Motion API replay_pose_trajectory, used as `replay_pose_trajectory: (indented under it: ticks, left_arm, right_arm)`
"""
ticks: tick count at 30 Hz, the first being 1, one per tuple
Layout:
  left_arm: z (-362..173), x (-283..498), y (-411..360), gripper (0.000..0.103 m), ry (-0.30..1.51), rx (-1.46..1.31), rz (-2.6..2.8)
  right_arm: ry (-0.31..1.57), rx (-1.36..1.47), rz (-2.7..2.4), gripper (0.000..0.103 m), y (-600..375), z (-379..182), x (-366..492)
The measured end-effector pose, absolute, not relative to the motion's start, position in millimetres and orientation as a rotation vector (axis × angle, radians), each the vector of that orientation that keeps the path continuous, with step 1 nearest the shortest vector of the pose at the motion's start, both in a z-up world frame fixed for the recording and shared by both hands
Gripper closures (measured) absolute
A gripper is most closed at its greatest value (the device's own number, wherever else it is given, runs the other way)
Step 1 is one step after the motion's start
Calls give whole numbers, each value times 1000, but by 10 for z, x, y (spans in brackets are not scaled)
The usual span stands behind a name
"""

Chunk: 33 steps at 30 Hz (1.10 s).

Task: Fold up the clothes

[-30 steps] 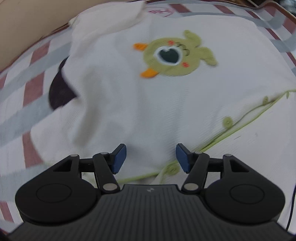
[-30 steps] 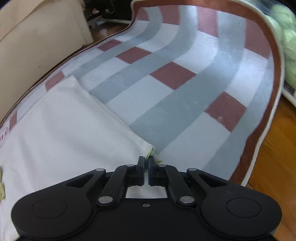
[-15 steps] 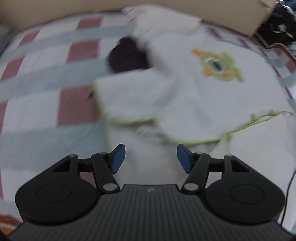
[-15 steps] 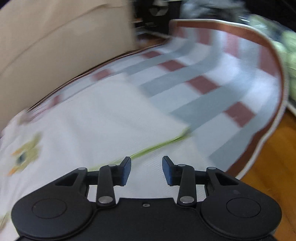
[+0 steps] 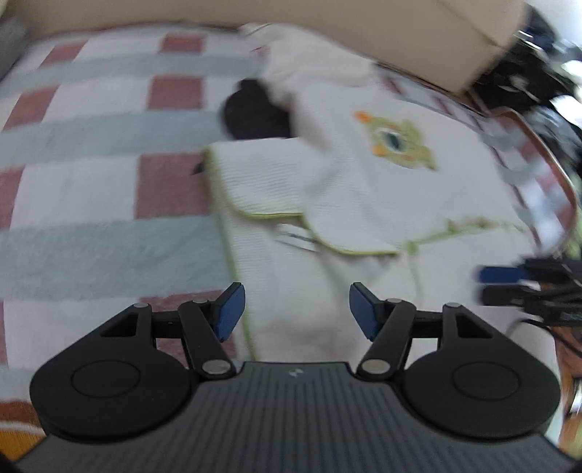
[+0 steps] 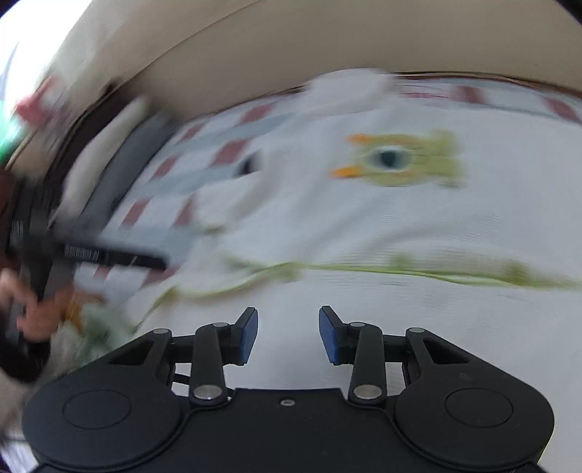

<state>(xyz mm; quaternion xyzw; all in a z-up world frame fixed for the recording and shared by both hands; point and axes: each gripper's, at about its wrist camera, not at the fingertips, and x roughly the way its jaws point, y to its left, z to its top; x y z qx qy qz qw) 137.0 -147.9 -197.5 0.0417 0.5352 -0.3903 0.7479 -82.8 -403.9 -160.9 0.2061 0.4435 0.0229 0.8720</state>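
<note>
A white garment (image 5: 367,203) with a green monster patch (image 5: 396,140) and green-trimmed hem lies spread on the checked rug (image 5: 94,189), one corner folded over. My left gripper (image 5: 295,311) hovers open over its near edge, nothing between the blue pads. The right wrist view shows the same garment (image 6: 382,225), blurred, with the patch (image 6: 403,158) ahead. My right gripper (image 6: 288,334) is open above the cloth and holds nothing. It also appears at the right edge of the left wrist view as a dark, blurred shape (image 5: 523,283).
A dark cloth (image 5: 254,114) lies under the garment's far side. A beige sofa base (image 5: 363,32) runs along the back. A hand (image 6: 32,313) and the other gripper's body (image 6: 91,251) show at left. Wooden floor (image 5: 567,349) lies beyond the rug's right edge.
My right gripper let go of the garment's corner, opened, and swung left to face the patch. My left gripper pulled back and turned, staying open.
</note>
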Motion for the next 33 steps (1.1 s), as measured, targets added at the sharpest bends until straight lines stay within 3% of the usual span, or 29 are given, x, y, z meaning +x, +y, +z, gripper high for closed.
replay_pose_trajectory:
  ticks: [2,6,8,9,11,15,26,28,30,33]
  left_arm:
    - [-1940,1238,-1499,30,1155,142,-924]
    - [-2018,1055,-1588,28,1237,172,-1013]
    - [-2074,987,-1661,29,1194,240,-940]
    - [-2096,963,-1697,33,1167,286,-907]
    - [-2084,956,-1713,84,1153,290,-923]
    - [-1958,1076,-1558,87,1092,187,-880]
    - [-2376,1699,-1233,87,1300,-278,-750]
    - [-2417,1692,-1246,87,1318,-284,-751]
    - [-2457,1684,-1260,87,1335,-289,-752]
    - [-2517,1671,-1281,87,1361,-296,-754]
  right_arm:
    - [945,396,74,61,-3862,-1620,-743]
    - [938,371,64,61,-3717,-1581,-703]
    - [923,383,41,61,-3709,-1549,-717]
    - [917,393,30,61,-3714,-1543,-719]
    - [903,415,7,61,-3736,-1506,-744]
    - [882,430,-13,60,-3767,-1458,-775]
    - [960,499,144,60,-3498,-1656,-664]
    - [975,480,200,58,-3342,-1637,-569]
    - [1000,451,246,48,-3160,-1617,-457]
    - [1051,371,295,45,-2865,-1605,-318]
